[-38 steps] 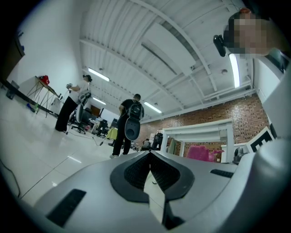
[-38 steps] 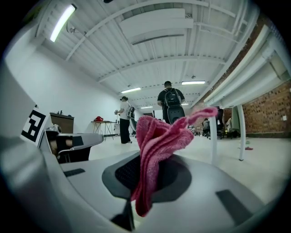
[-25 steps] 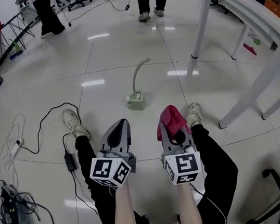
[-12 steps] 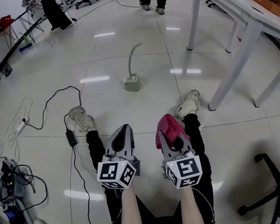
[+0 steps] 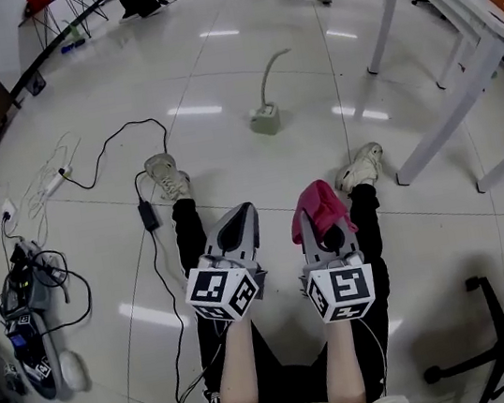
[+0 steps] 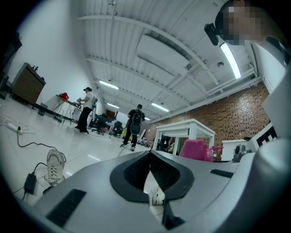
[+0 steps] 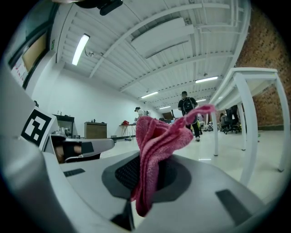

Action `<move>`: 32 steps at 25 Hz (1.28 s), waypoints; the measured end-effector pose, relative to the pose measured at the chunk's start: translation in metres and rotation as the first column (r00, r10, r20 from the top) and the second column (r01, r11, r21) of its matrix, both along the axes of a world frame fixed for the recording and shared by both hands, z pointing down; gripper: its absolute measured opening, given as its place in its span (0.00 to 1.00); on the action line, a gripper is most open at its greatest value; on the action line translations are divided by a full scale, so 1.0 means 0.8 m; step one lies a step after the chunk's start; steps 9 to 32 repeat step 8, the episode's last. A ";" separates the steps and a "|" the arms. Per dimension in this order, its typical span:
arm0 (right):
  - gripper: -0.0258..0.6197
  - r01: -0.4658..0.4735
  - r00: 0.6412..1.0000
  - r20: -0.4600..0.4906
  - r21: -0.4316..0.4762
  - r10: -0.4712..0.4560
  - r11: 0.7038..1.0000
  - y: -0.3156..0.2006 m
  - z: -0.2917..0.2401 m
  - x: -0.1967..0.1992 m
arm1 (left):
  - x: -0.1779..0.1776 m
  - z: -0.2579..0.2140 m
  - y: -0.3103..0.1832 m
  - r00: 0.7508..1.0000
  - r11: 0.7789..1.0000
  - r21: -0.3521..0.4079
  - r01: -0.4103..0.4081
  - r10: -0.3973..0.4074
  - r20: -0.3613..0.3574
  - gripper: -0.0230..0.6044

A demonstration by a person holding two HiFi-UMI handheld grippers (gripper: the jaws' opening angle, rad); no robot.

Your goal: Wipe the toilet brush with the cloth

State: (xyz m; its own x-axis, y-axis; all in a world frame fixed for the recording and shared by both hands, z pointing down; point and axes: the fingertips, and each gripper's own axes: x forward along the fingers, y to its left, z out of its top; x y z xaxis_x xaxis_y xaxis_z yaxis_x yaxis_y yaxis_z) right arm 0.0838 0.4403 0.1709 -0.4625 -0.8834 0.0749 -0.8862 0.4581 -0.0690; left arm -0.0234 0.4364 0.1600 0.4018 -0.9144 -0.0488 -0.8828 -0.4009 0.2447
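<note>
The jaws of the left gripper [image 6: 150, 157] are pressed together with nothing between them, and through the small gap under their tips only the floor is seen. The jaws of the right gripper [image 5: 319, 237] are closed on the pink cloth [image 7: 152, 154]: a fold is pinched between the pads, the loose top stands above them and a short end hangs below. Both grippers point level, side by side over the person's stretched legs. The toilet brush [image 5: 271, 79] stands upright in its holder [image 5: 265, 123] on the floor ahead, well apart from both jaws, a little beyond the two shoes [image 5: 164, 174] and left of the white table [image 5: 453, 31]. Neither the cloth nor the empty gripper touches it, so I judge that the wiping is not yet begun; the empty left gripper would probably have to take the handle first, to keep the brush steady while the cloth goes over it. Compared with one second ago, both grippers have shifted together across the floor, and the grip has not changed: the left is closed and empty as before, and the cloth sits in the right in the same way. The brush is now higher in the head view and further from the jaw tips, the legs show longer, and more of the black cable [image 5: 137, 166] at the left has come into the picture. So the gap to the brush has grown, not shrunk.
</note>
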 end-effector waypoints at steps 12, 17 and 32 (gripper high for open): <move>0.09 -0.005 1.000 -0.023 0.001 0.005 1.000 0.006 0.000 -0.009 | -0.016 0.000 0.006 1.000 1.000 0.000 0.008 -0.008 -0.022 0.04; 0.09 -0.005 1.000 -0.023 0.001 0.005 1.000 0.006 0.000 -0.009 | -0.016 0.000 0.006 1.000 1.000 0.000 0.008 -0.008 -0.022 0.04; 0.09 -0.005 1.000 -0.023 0.001 0.005 1.000 0.006 0.000 -0.009 | -0.016 0.000 0.006 1.000 1.000 0.000 0.008 -0.008 -0.022 0.04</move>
